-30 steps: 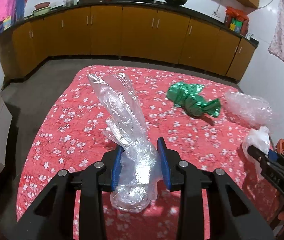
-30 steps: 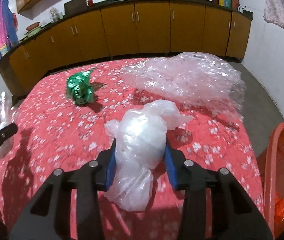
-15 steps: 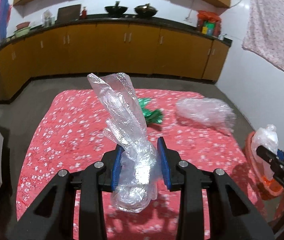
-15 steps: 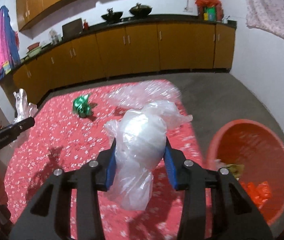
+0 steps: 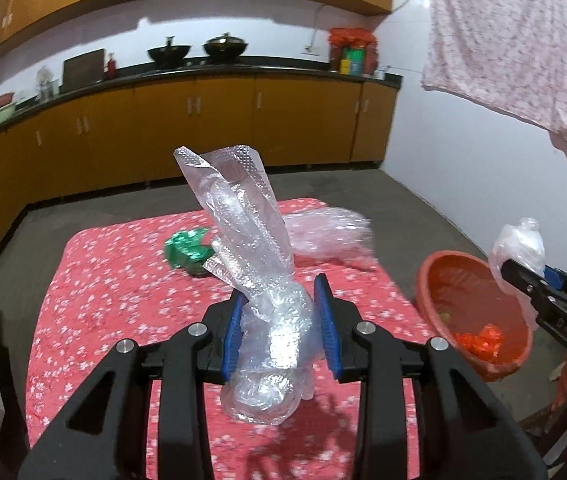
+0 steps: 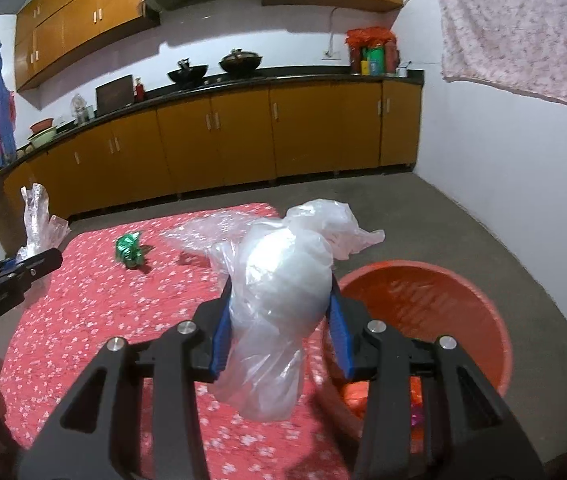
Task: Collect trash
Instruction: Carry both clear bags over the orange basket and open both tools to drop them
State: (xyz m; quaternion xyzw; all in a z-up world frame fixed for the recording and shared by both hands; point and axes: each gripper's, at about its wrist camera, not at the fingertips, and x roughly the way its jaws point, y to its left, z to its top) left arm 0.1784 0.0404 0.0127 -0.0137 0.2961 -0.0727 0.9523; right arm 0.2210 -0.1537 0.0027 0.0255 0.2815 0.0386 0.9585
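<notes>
1. Both grippers are busy: my left gripper [image 5: 279,328] is clamped on a clear bubble-wrap bag [image 5: 259,280], with the blue pads pressing it from both sides.
2. This bag stands up between the fingers; its open end points upward and its lower end hangs below the pads, above the red flowered cloth [image 5: 95,292].
3. My right gripper [image 6: 279,320] is closed around a white plastic bag [image 6: 283,300], a round crumpled bundle that fills the space between the pads.
4. The white bag hangs at the left rim of the orange basin [image 6: 443,292], which stands on the grey floor just beside the cloth.
5. Inside the basin I see some orange pieces at the bottom.
6. On the cloth lie two more things: a green foil wrapper [image 6: 129,250] and, near it to the right, a big sheet of bubble wrap [image 5: 327,236], a little blurred.
7. Behind are yellow cabinets [image 6: 243,136] along the wall, and a pink flowered cloth [image 5: 511,40] hangs at the upper right.
</notes>
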